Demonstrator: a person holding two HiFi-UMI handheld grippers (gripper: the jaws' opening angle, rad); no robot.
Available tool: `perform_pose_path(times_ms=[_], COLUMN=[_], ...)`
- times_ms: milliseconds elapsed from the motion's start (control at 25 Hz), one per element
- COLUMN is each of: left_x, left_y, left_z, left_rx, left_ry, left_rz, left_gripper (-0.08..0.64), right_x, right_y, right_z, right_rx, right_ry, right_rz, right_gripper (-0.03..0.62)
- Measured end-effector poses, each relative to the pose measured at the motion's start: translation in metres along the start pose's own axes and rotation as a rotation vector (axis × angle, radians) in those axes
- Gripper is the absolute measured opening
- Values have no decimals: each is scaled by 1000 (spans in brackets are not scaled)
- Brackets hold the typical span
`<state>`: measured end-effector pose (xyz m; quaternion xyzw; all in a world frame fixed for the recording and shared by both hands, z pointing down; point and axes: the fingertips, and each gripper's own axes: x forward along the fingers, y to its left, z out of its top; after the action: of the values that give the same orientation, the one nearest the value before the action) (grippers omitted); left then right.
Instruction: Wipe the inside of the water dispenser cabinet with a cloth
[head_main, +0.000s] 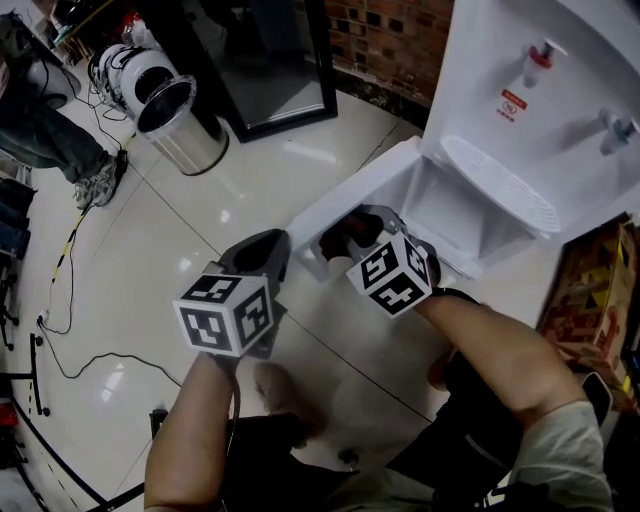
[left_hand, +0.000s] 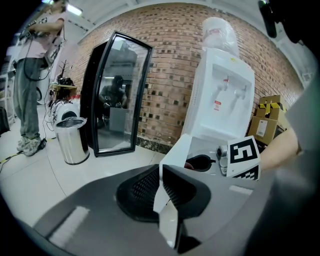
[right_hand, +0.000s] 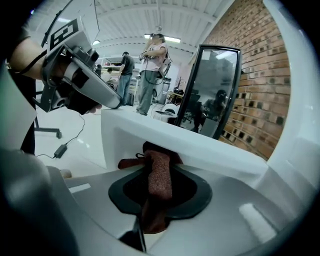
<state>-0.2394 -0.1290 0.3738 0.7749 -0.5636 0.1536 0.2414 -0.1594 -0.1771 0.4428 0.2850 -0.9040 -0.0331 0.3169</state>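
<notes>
- The left tongs (left_hand: 162, 189) are closed almost fully on the outer edge of the white cabinet door (left_hand: 176, 150). The panel's thin edge is pinched between the two pads.
- The right tongs (right_hand: 155, 197) grip a reddish-brown cloth (right_hand: 159, 172). It stands between the pads as a folded strip, with its end poking out past the tips.
- Just beyond the cloth's end runs a white edge of the door. Whether the cloth touches it cannot be told.
- The right tongs sit just to the right of the left tongs, on the door's inner side. They are in front of the open cabinet (head_main: 445, 205) at the foot of the water dispenser (head_main: 520, 110).
- Well off to the left of the left tongs, a steel bin (head_main: 182, 125) stands on the pale floor (head_main: 200, 230).
- Ahead of the left tongs, a black-framed glass panel (left_hand: 114, 95) leans at a brick wall (left_hand: 170, 75).
- To the right of the right tongs lie cardboard boxes (head_main: 598, 300).
</notes>
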Motion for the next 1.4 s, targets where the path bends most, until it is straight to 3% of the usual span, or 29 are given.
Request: perform_pose_path(times_ms=[320, 560, 720, 1240, 1400], left_x=[3, 2, 2, 5, 4], left_y=[3, 3, 3, 0, 1], left_z=[2, 2, 3, 3, 2], left_rx=[-3, -2, 4, 16, 17], left_ry=[-3, -1, 2, 7, 7], left_rz=[17, 20, 24, 20, 23], left_gripper=[15, 14, 12, 8, 8], right_x=[-3, -20, -32, -52, -52], right_y=[-49, -115, -135, -156, -157], right_z=[-14, -43, -57, -74, -77], right_rx=[124, 335, 442, 500, 472], right_ry=[-10, 11, 1, 16, 16], right_rz=[-165, -349, -395, -488, -464], right_gripper=[91, 89, 89, 84, 84])
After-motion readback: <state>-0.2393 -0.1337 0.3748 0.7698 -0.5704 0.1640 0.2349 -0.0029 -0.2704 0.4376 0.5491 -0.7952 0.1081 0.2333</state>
